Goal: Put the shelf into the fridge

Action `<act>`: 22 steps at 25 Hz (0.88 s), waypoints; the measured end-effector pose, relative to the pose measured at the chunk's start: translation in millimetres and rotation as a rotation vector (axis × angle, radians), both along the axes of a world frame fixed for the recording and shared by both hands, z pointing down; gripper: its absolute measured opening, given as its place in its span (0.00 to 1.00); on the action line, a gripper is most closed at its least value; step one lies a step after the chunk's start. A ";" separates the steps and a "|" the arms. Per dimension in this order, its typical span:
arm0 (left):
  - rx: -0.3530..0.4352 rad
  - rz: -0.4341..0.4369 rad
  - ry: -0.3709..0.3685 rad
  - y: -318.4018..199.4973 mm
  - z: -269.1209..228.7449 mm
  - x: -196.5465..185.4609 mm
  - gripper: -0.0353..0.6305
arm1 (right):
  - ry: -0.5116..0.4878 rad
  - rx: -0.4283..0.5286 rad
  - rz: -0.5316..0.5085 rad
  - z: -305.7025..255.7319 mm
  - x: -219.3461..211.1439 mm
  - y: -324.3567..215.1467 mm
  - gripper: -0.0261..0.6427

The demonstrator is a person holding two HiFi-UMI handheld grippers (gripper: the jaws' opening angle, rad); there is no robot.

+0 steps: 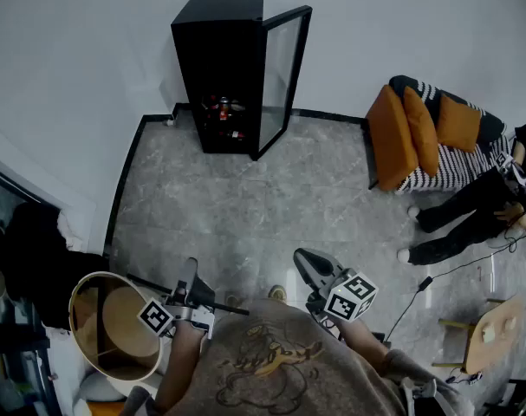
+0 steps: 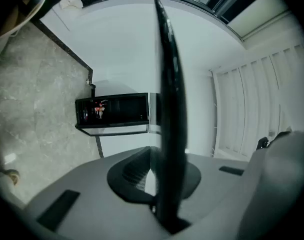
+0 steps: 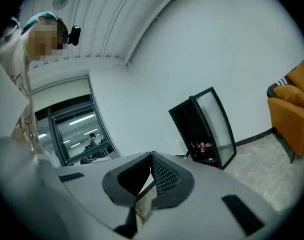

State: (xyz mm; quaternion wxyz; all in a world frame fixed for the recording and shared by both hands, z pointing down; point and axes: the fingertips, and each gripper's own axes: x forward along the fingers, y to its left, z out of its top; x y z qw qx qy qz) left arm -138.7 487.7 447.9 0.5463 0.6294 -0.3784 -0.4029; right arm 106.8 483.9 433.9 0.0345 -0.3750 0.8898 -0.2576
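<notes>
- Closest to the head camera is the person's shirt (image 1: 271,362), with both grippers held out just past it over the grey floor (image 1: 245,206).
- Left gripper (image 1: 190,276): its jaws are clamped on the shelf (image 1: 224,305). In the left gripper view the shelf (image 2: 169,109) stands between the pads as a dark blade, seen edge-on.
- Right gripper (image 1: 308,263): in its own view the jaw tips meet and nothing is held. A thin dark line shows through the gap lower down, and I cannot tell what it is.
- The relation that matters is that the fridge (image 1: 217,68) stands straight ahead against the far wall, well apart from both grippers. Its glass door (image 1: 284,76) is swung open to the right.
- The shelf's long axis runs crosswise to the person, left to right, so it lies broadside to the opening.
- The left hand has the shelf, and the right hand is near the shelf's right end. I judge the right hand could steady that end on the way in.
- The head view gives the shelf only as a thin line, so which way its broad face is turned cannot be told. The grip itself shows only in the left gripper view, where the fridge (image 2: 114,111) appears lying sideways.
- The right gripper view shows the fridge (image 3: 197,129) upright, with drinks (image 3: 202,146) low inside. The upper part is dark and no rails can be made out.
</notes>
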 end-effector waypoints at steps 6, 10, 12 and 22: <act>-0.006 0.002 0.012 0.6 -2.1 3.3 0.08 | -0.014 0.003 0.005 -3.0 0.9 -2.8 0.07; -0.003 0.000 0.002 -0.4 -3.9 5.8 0.08 | -0.043 -0.001 0.008 -8.8 2.3 -3.2 0.07; 0.003 -0.002 0.000 -1.7 -4.0 10.1 0.08 | -0.063 0.017 -0.003 -15.1 6.5 -4.0 0.07; 0.053 -0.049 -0.024 -13.9 -4.6 47.3 0.08 | -0.090 0.074 -0.102 -27.5 51.9 -13.3 0.07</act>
